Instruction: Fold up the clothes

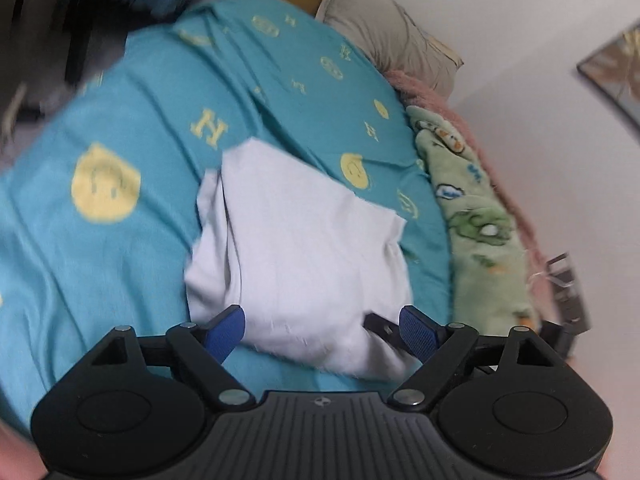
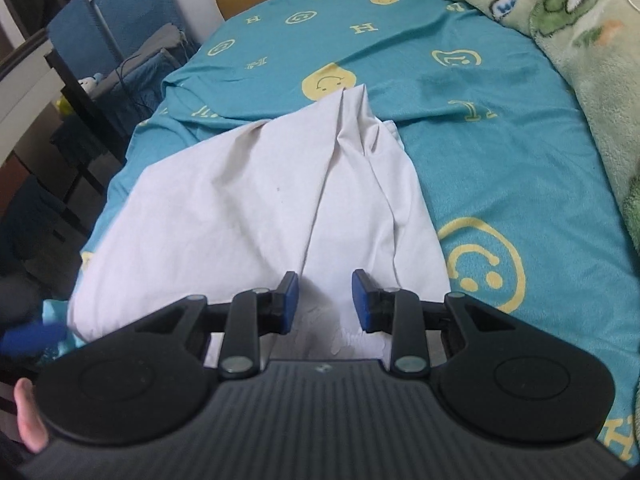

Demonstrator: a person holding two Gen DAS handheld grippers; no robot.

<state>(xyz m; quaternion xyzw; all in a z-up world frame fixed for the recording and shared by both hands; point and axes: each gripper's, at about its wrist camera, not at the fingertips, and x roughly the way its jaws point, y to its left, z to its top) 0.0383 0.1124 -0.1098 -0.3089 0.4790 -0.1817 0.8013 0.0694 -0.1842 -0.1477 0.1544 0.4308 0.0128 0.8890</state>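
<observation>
A white garment lies partly folded on a teal bedsheet printed with yellow smiley faces. My left gripper hovers over its near edge with the blue pads spread wide and nothing pinched; that view is blurred. In the right wrist view the same garment spreads out ahead with a long crease down its middle. My right gripper is over its near end, jaws narrowly apart. The cloth shows in the gap below them, and the pads are not pressing on it.
A green cartoon blanket and a pink one are bunched along the bed's right side, with a beige pillow at the head. Blue chairs and dark furniture stand off the bed's left edge. A thumb shows at lower left.
</observation>
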